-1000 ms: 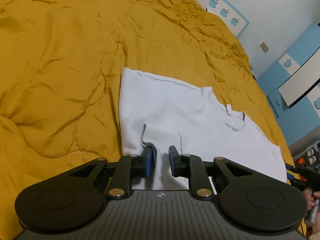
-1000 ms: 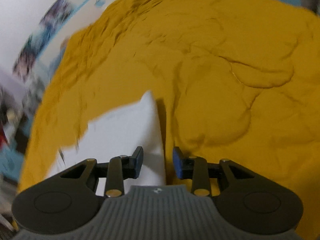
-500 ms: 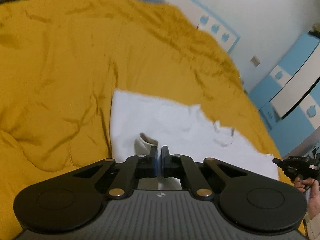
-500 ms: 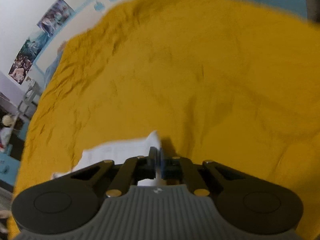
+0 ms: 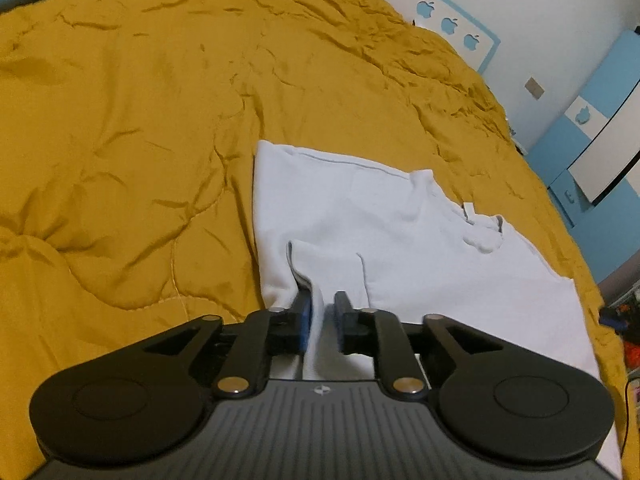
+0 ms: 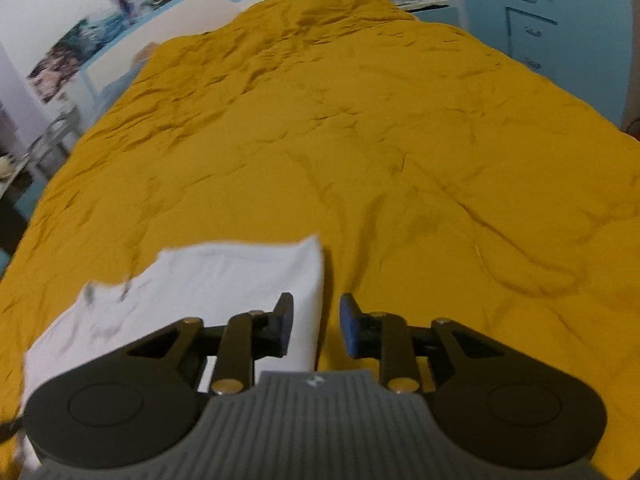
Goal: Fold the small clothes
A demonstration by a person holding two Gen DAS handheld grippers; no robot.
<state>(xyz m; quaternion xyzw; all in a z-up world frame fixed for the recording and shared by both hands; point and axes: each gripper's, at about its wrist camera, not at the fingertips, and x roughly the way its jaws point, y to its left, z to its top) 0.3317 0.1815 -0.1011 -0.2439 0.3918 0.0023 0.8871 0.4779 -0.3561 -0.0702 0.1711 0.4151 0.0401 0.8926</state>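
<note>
A small white garment (image 5: 384, 236) lies flat on a mustard-yellow quilt (image 5: 132, 128), with a sleeve folded over its near edge. My left gripper (image 5: 322, 322) is open just over that near edge, with a ridge of white cloth between its fingers. In the right wrist view the same garment (image 6: 200, 280) lies at lower left on the quilt (image 6: 400, 140). My right gripper (image 6: 315, 330) is open over the garment's right edge, holding nothing.
The quilt covers the whole bed. White wall with blue apple stickers (image 5: 448, 24) runs behind it. Blue and white cabinets (image 5: 600, 136) stand to the right of the bed. Posters (image 6: 100, 20) and a cluttered side table (image 6: 24, 160) are at the far left.
Both grippers pinched shut on the cloth half a second ago and have now opened again. The garment has settled flat, the right edge laid down.
</note>
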